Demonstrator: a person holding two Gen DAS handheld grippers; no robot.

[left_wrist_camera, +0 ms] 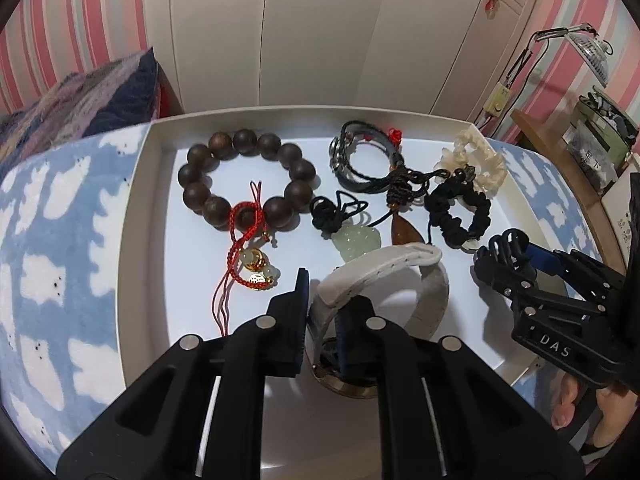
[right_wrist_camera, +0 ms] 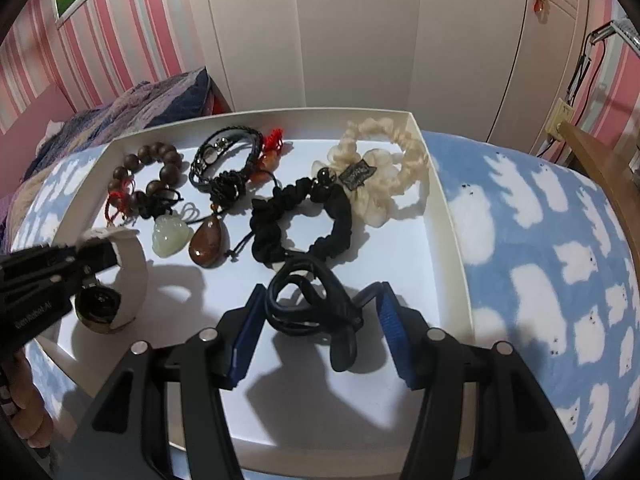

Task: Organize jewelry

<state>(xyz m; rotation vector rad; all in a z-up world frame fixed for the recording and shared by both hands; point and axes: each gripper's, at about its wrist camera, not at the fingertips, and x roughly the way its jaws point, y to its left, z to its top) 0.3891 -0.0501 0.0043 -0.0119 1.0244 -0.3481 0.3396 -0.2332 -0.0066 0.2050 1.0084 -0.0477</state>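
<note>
A white tray [left_wrist_camera: 140, 184] holds jewelry: a dark wooden bead bracelet [left_wrist_camera: 244, 178], a red cord charm [left_wrist_camera: 252, 264], a jade pendant [left_wrist_camera: 354, 242], an amber pendant [left_wrist_camera: 406, 230], a braided leather bracelet [left_wrist_camera: 360, 156], a black scrunchie [left_wrist_camera: 460, 212] and a cream scrunchie [left_wrist_camera: 476, 160]. My left gripper [left_wrist_camera: 324, 320] is shut on the band of a white-strap watch [left_wrist_camera: 424, 292], also in the right wrist view [right_wrist_camera: 128, 276]. My right gripper [right_wrist_camera: 320, 328] is open around a black looped cord [right_wrist_camera: 312, 300] lying on the tray [right_wrist_camera: 444, 216].
The tray sits on a blue blanket with white cloud shapes [right_wrist_camera: 540, 260]. A white wardrobe [left_wrist_camera: 320, 32] stands behind. A wooden shelf with boxes [left_wrist_camera: 592, 148] is at the right. A patterned quilt [left_wrist_camera: 80, 104] lies at the back left.
</note>
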